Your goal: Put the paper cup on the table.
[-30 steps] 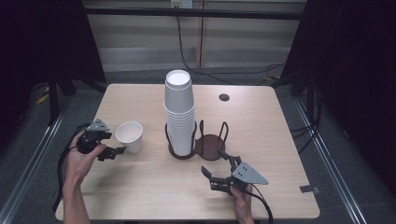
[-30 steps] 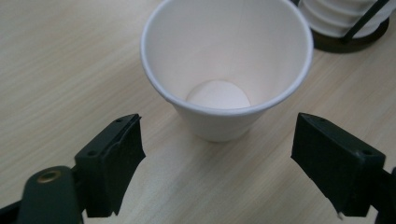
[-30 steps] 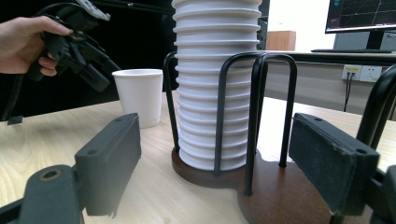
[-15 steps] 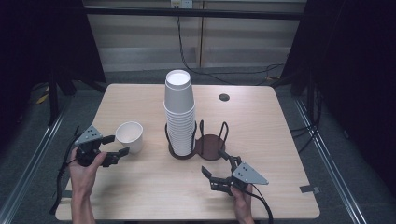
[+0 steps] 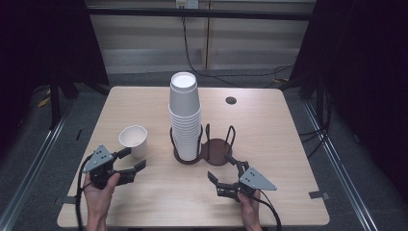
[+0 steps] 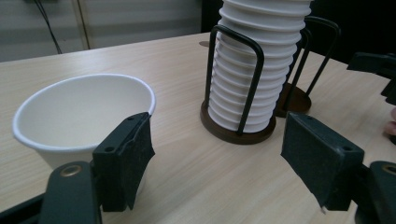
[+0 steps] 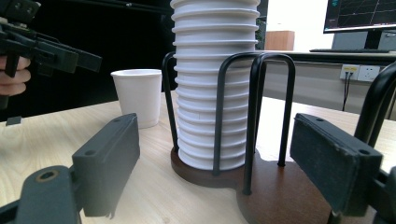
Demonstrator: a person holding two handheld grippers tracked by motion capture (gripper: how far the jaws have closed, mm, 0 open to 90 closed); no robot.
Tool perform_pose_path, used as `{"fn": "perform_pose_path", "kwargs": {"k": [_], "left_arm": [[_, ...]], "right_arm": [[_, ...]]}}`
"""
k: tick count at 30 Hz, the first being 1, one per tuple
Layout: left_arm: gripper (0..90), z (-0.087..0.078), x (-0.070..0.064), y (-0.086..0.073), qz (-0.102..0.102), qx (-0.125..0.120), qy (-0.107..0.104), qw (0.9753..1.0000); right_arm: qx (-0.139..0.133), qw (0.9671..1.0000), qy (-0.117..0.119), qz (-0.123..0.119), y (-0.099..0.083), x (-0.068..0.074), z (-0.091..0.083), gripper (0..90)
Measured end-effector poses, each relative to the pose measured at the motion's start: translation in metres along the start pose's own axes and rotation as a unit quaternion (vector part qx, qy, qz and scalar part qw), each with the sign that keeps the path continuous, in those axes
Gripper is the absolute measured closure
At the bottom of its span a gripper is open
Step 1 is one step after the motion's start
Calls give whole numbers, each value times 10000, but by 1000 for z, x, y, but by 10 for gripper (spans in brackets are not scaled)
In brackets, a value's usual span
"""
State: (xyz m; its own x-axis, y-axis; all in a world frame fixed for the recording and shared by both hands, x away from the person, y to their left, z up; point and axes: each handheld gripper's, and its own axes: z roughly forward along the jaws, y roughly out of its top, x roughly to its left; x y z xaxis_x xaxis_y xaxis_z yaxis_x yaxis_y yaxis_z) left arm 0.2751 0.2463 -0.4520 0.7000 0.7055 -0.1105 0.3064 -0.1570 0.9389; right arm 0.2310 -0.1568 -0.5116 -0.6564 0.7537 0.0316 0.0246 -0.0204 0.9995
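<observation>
Standing unmarked, plain white cup

Table evenly lit from above, surroundings dark; near fingers softly blurred.

Light wood table with rounded corners, small dark round grommet near its far edge. Grey floor around it, bits of tape near the right front corner. Pale panelled wall behind, black cables hanging down it, socket at top. Dark curtains both sides, black frame legs. In the right gripper view: monitor, desk, wall outlets, bright white wall.
</observation>
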Motion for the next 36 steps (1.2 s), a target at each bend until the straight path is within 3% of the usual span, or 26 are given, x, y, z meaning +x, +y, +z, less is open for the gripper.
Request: {"fn": "perform_pose_path", "kwargs": {"k": [3,5,7,8,9,10,12,16,19,23,25,28,31,32,33,34,36], "left_arm": [[218,8,-8,-7,-33,27,74,10000],[199,14,-13,-13,-112,-177,-279,9994],[194,22,-22,-18,-129,-172,-368,9991],[190,28,-27,-21,-199,-159,-511,9984],[189,28,-27,-21,-199,-159,-511,9984],[185,33,-34,-23,-5,-172,-347,9993],[174,39,-42,-27,32,-189,-311,9993],[174,50,-51,-35,55,-375,-329,9987],[174,54,-53,-37,62,-347,-291,9990],[174,54,-58,-38,26,-606,-325,9976],[174,56,-62,-42,150,-725,-106,9972],[173,54,-61,-46,81,-1007,-64,9949],[173,52,-63,-48,168,-1143,-13,9933],[173,49,-67,-51,382,-1350,29,9901],[172,49,-67,-51,382,-1350,29,9901],[171,45,-70,-54,482,-1580,75,9862],[159,45,-69,-54,547,-1563,97,9861]], "right_arm": [[-1,10000,-10,7,0,0,0,149],[2,10000,-13,8,0,0,0,148],[3,10000,-10,10,0,0,0,146],[0,10000,-10,8,0,0,0,145],[0,10000,-10,8,0,0,0,145],[-1,10000,-12,6,0,0,0,144],[1,10000,-14,11,0,0,0,144],[0,10000,-15,8,0,0,0,142],[3,10000,-9,11,0,0,0,142],[-2,10000,-35,11,0,0,0,140],[-1,10000,-25,11,0,0,0,140],[5,10000,-19,14,0,0,0,139],[6,10000,-20,15,0,0,0,139],[7,10000,-22,17,0,0,0,139],[7,10000,-22,17,0,0,0,139],[4,10000,-41,6,0,0,0,139],[16,10000,-58,-5,0,0,0,140]]}}
